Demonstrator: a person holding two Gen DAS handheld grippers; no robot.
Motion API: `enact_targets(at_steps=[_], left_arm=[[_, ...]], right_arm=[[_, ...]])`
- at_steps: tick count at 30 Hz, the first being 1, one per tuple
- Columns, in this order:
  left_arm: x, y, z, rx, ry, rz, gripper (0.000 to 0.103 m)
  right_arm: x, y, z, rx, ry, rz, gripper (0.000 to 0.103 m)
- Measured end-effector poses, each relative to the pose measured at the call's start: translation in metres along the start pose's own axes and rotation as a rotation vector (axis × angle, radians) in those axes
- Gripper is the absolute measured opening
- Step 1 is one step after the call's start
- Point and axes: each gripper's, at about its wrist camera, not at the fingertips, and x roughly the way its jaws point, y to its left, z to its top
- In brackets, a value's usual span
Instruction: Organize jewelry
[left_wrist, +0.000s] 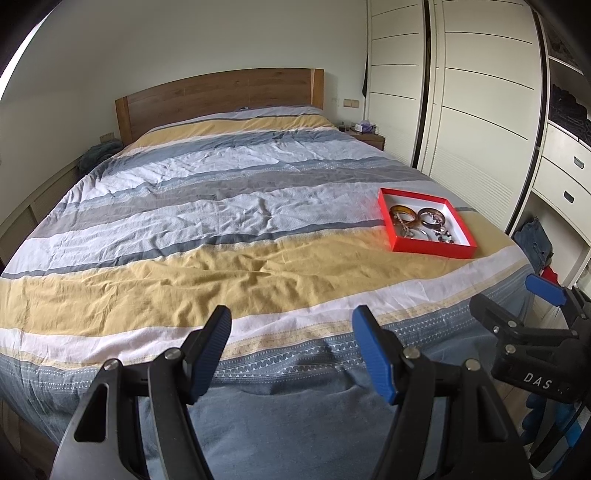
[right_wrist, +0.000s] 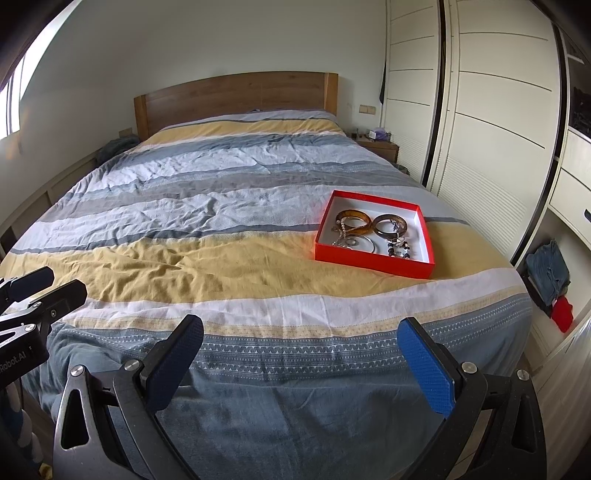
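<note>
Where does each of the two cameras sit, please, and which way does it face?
Left wrist: on the left gripper at the bed's foot, looking down the bed towards the wooden headboard; its own open jaws show, the right gripper at its right edge.
Right wrist: on the right gripper, same heading; its open jaws show, the left gripper at its left edge.
Shared: bed, headboard, red jewelry box with bangles, wardrobe.

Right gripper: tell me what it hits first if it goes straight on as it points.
Probably the striped bedspread. The right gripper is open, empty and angled down at it; the red box sits farther on and to the right. Depth is uncertain.
</note>
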Motion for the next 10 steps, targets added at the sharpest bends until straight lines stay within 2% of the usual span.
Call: enact_targets(at_steps=[10], left_arm=[[0.0005,0.0001,-0.0006,0.000,0.002,0.000,0.066]], right_arm=[[0.0011,-0.0009,-0.0006,0.000,0.002,0.000,0.103]])
